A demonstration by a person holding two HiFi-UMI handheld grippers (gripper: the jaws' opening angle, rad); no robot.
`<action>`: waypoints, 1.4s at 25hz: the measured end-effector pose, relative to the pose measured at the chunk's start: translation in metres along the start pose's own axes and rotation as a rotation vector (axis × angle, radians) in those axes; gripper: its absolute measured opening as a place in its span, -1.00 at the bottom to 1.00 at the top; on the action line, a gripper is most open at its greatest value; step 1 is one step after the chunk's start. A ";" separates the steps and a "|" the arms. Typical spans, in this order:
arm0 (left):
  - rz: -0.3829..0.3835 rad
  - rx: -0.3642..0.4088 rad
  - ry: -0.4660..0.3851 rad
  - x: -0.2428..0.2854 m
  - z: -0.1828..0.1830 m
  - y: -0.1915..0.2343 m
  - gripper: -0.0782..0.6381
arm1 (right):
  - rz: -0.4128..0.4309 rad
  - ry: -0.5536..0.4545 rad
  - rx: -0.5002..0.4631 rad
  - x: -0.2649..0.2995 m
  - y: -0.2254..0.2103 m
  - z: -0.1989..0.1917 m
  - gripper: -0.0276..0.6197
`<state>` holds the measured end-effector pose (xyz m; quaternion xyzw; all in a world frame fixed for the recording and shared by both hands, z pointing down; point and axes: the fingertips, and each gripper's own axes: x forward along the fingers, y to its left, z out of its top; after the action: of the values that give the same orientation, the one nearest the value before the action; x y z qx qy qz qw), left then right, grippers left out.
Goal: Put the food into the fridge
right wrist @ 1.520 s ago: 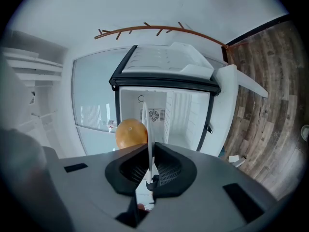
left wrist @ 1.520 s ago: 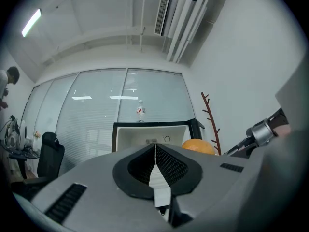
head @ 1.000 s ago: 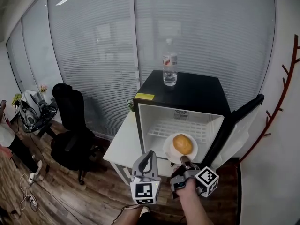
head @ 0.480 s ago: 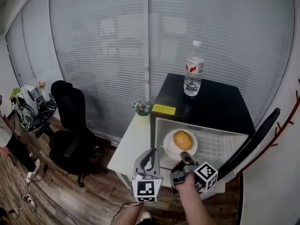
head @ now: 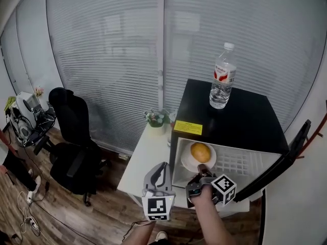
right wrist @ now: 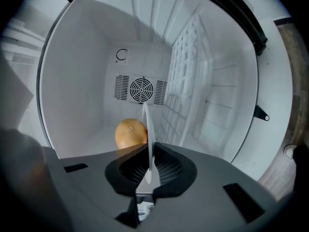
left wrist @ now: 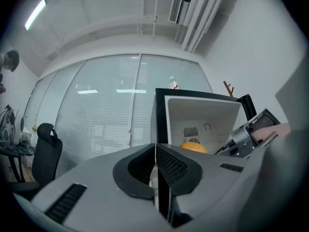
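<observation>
A round golden-brown piece of food (head: pixel 200 151) lies on a white plate (head: pixel 191 163). My right gripper (head: pixel 202 173) is shut on the plate's near rim and holds it in the left part of the open black mini fridge (head: pixel 232 117). In the right gripper view the plate (right wrist: pixel 148 129) shows edge-on between the jaws, with the food (right wrist: pixel 130 133) on its left side and the fridge's white inside behind. My left gripper (head: pixel 162 170) hovers shut and empty just left of the fridge's opening. In its own view the left gripper (left wrist: pixel 155 164) points at the fridge.
The fridge door (head: pixel 284 162) hangs open at the right. A water bottle (head: pixel 223 78) stands on the fridge's top. A wire shelf (right wrist: pixel 188 86) and a fan grille (right wrist: pixel 141 88) line the inside. A white table (head: pixel 148 160) with a small plant (head: pixel 156 118) and a black chair (head: pixel 71 137) stand to the left.
The head view has shifted, so the fridge sits farther right and higher in the picture. The plate with the food is now at the left of the opening. Both grippers stay shut.
</observation>
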<state>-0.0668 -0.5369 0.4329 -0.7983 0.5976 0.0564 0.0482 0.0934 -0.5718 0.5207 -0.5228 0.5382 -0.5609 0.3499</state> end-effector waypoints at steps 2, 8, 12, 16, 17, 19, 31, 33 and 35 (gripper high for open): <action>-0.002 -0.007 0.006 0.004 -0.004 0.005 -0.69 | -0.013 -0.007 0.008 0.005 -0.004 0.000 -0.79; -0.014 -0.019 0.005 0.013 -0.009 0.009 -0.69 | -0.038 -0.015 0.022 0.014 -0.013 -0.004 -0.79; -0.016 -0.019 0.007 0.014 -0.011 0.010 -0.69 | -0.046 -0.017 0.048 0.019 -0.018 -0.004 -0.79; -0.013 -0.020 0.009 0.012 -0.012 0.012 -0.69 | -0.055 -0.016 0.084 0.021 -0.025 -0.006 -0.79; -0.011 -0.019 0.009 0.012 -0.012 0.012 -0.69 | -0.057 -0.017 0.089 0.021 -0.026 -0.007 -0.79; -0.009 -0.018 0.009 0.011 -0.011 0.013 -0.69 | -0.057 -0.022 0.091 0.021 -0.026 -0.007 -0.79; -0.005 -0.008 0.015 0.010 -0.012 0.012 -0.69 | -0.059 -0.049 0.050 0.021 -0.027 0.000 -0.79; -0.006 -0.003 0.015 0.009 -0.012 0.011 -0.69 | -0.067 -0.048 0.051 0.020 -0.028 0.000 -0.79; -0.006 -0.004 0.017 0.009 -0.012 0.009 -0.69 | -0.075 -0.050 0.053 0.019 -0.029 -0.001 -0.78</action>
<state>-0.0729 -0.5497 0.4437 -0.8006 0.5956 0.0507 0.0415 0.0938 -0.5843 0.5527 -0.5470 0.4944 -0.5745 0.3555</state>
